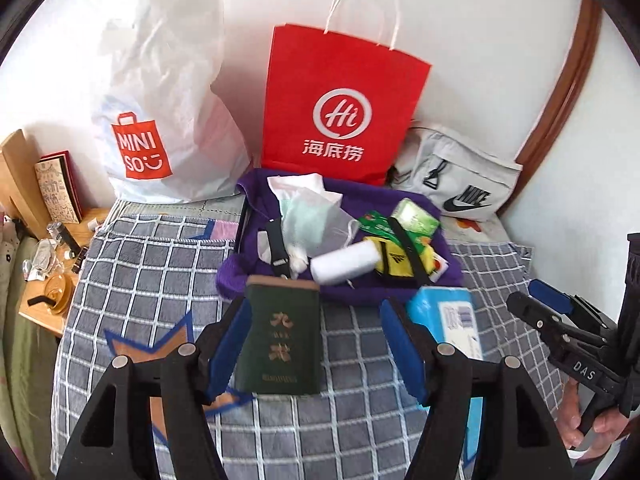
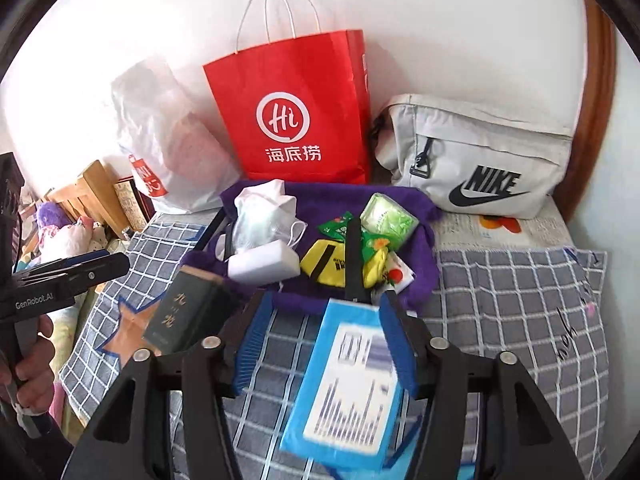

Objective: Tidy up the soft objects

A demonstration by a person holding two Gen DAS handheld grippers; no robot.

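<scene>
My left gripper stands open above the checked blanket. A dark green booklet lies between its fingers with a gap on the right side. My right gripper is open too, over a light blue tissue packet that lies on the blanket, apart from the left pad. Behind both lies a purple cloth that carries a white mesh pouch, a white roll, a yellow pouch and green tissue packs.
A red paper bag, a white plastic shopping bag and a grey sports bag stand against the wall. A wooden bedside table with small clutter is at the left. A curved wooden headboard bounds the right.
</scene>
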